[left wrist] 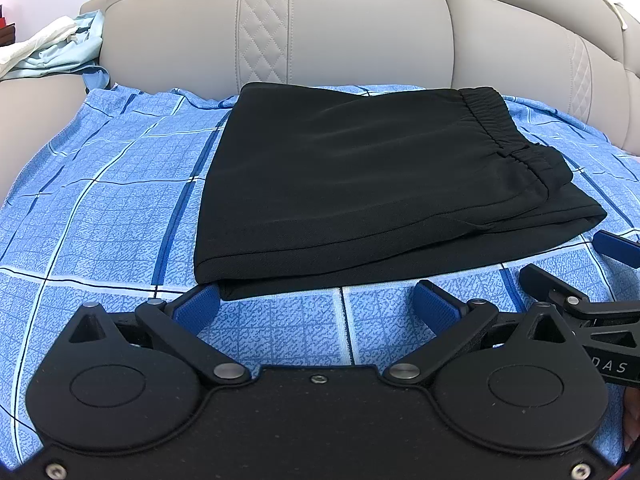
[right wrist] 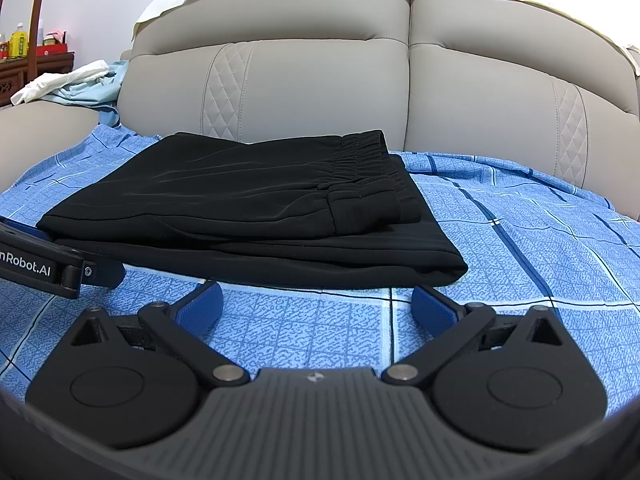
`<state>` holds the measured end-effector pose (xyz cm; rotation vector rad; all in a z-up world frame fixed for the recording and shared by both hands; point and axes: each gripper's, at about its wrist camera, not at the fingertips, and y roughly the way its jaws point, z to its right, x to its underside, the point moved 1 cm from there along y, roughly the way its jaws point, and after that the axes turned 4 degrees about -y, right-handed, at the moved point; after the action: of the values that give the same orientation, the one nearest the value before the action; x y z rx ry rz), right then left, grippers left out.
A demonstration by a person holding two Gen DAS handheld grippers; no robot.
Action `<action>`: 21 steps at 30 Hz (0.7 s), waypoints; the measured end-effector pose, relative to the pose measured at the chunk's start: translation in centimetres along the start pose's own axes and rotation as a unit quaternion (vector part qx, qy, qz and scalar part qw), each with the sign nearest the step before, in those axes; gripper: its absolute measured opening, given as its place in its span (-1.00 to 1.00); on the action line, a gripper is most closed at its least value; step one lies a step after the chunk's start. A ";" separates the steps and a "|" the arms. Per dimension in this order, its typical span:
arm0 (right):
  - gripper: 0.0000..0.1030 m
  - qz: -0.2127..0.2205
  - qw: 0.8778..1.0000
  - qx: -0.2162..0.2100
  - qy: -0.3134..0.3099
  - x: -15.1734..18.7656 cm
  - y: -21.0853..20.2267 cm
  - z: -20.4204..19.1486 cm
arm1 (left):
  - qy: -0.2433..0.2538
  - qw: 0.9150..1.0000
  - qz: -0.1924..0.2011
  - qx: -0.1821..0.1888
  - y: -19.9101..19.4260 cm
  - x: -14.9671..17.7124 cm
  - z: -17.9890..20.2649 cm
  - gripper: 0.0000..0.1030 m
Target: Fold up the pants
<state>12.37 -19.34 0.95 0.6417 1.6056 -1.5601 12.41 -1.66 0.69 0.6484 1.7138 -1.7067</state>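
We are looking at the pants (left wrist: 360, 184), black and already folded into a thick, layered bundle, lying on the blue checked sheet (left wrist: 100, 208) that is covering the sofa (left wrist: 360, 28) seat, with the elastic waistband (left wrist: 492, 128) turned toward the right. We are holding the left gripper (left wrist: 316, 300) spread wide and empty, its left pad just beside the near left corner of the bundle; whether it is touching the cloth we cannot tell. We are keeping the right gripper (right wrist: 316, 300) spread and empty too, just short of the near right corner. The fabric is looking thin, soft and a little slick, so we are judging it light and limp, with layers likely to slide apart. We are thinking the safest hold is on the near folded edge, pinching through all layers at both corners
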 end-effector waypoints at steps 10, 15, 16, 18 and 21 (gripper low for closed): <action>1.00 0.000 1.000 0.000 0.000 0.0 0.0 0.0 | 0.000 1.000 0.000 0.000 0.0 0.0 0.0 1.00; 1.00 0.000 1.000 0.000 0.000 0.0 0.0 0.0 | 0.000 1.000 -0.001 0.001 0.0 0.1 0.0 1.00; 1.00 0.000 1.000 0.000 0.000 0.0 0.0 0.0 | 0.000 1.000 0.000 0.001 0.0 0.1 0.0 1.00; 1.00 0.001 1.000 0.000 0.000 0.0 0.0 0.0 | 0.001 1.000 0.000 0.002 0.1 0.2 0.0 1.00; 1.00 0.001 1.000 0.000 0.000 0.0 0.0 0.0 | 0.002 1.000 -0.001 0.003 0.1 0.2 0.0 1.00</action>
<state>12.34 -19.32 0.91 0.6426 1.6042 -1.5600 12.31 -1.67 0.50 0.6549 1.7135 -1.7129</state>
